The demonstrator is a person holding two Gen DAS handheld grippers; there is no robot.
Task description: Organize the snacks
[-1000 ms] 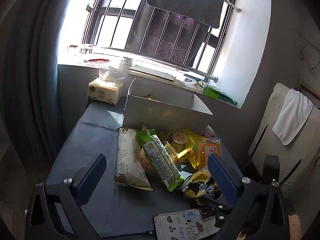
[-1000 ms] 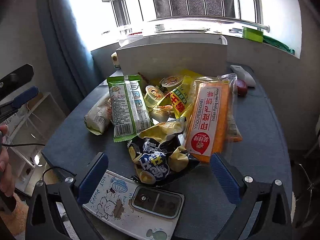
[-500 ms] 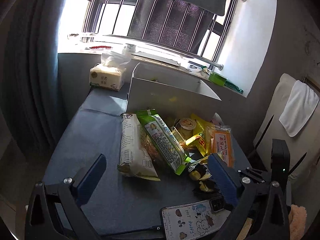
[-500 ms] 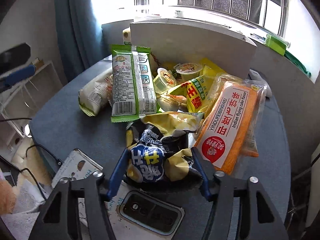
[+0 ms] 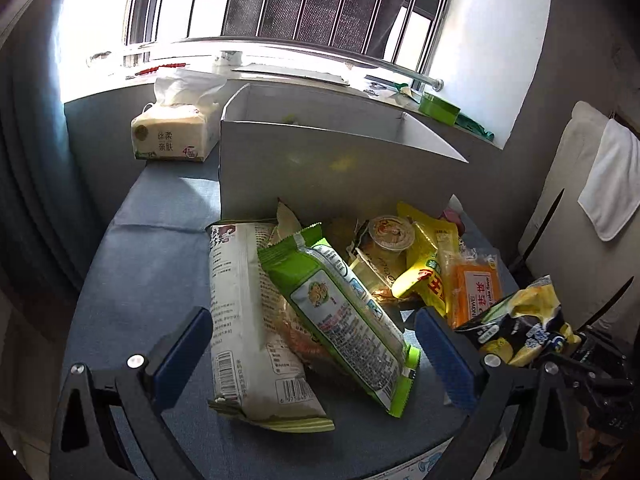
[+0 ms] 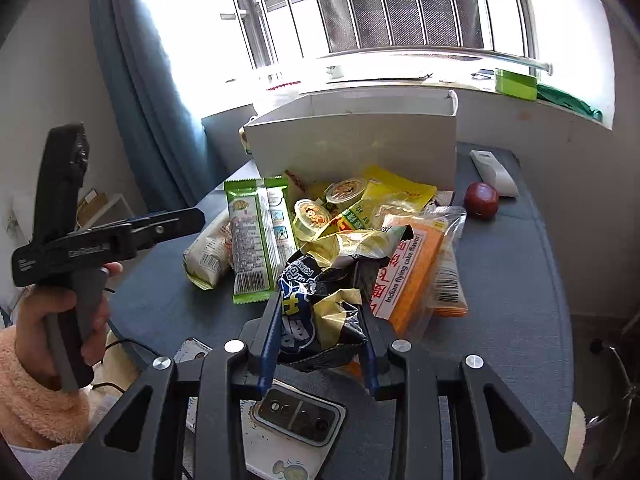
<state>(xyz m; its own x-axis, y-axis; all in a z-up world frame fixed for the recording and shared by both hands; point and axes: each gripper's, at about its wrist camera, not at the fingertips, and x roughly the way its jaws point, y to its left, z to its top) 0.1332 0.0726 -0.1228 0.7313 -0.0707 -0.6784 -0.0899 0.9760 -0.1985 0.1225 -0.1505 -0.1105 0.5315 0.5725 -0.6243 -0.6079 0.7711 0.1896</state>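
Observation:
My right gripper (image 6: 320,320) is shut on a crumpled black-and-yellow chip bag (image 6: 320,300) and holds it off the blue table; the bag also shows in the left wrist view (image 5: 520,332) at the right. My left gripper (image 5: 312,344) is open, its fingers either side of a green snack pack (image 5: 344,312) and a white pack (image 5: 248,320), above them. A white open box (image 5: 320,168) stands behind the snack pile. The pile holds an orange cake pack (image 6: 416,272), a yellow pouch (image 6: 392,196) and jelly cups (image 6: 312,216).
A tissue pack (image 5: 172,136) sits at the table's back left. A red round fruit (image 6: 482,200) and a white remote (image 6: 494,168) lie at the back right. A phone on a patterned booklet (image 6: 300,412) lies at the near edge. A windowsill runs behind.
My right gripper closed on the chip bag and lifted it off the pile. My left gripper moved forward over the green and white packs, still open.

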